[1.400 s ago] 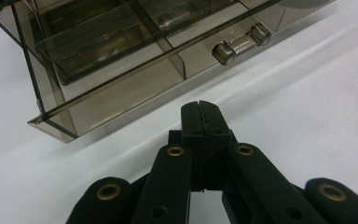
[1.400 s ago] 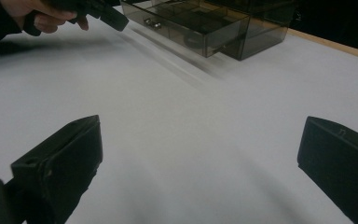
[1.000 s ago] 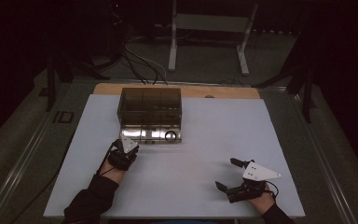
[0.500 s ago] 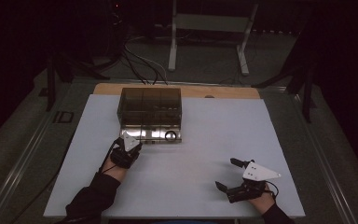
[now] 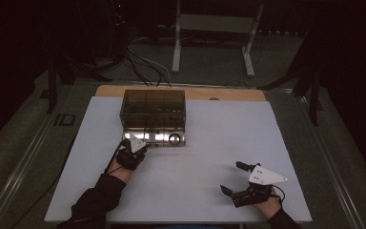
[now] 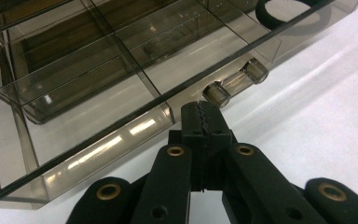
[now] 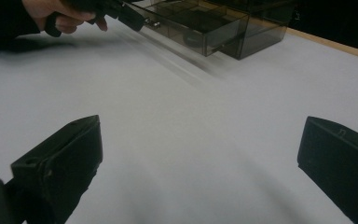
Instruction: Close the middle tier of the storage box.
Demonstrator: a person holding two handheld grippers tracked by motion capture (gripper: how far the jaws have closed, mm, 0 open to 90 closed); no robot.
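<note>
Drawer work is in hand at the smoked-plastic organizer box, our landmark, which stands on the white table toward its far edge, left of centre. We find the left gripper at the box's near left corner, jaws pressed fully together with nothing between them, tips just beside the small clear handle on the drawer front. Whether the tips touch the handle, we cannot tell.

We judge the box rigid, light and brittle: thin transparent walls, glossy and likely slippery against hard pads. The handle is the proper hold; we would close on its bar between the two end posts and pull straight along the drawer's travel, since a skewed pull may bind the drawer or drag the whole box over the smooth table. A black ring lies in a compartment beyond the handle.

Well to the right of the box, near the table's front edge, the right gripper rests with jaws wide apart, empty.
</note>
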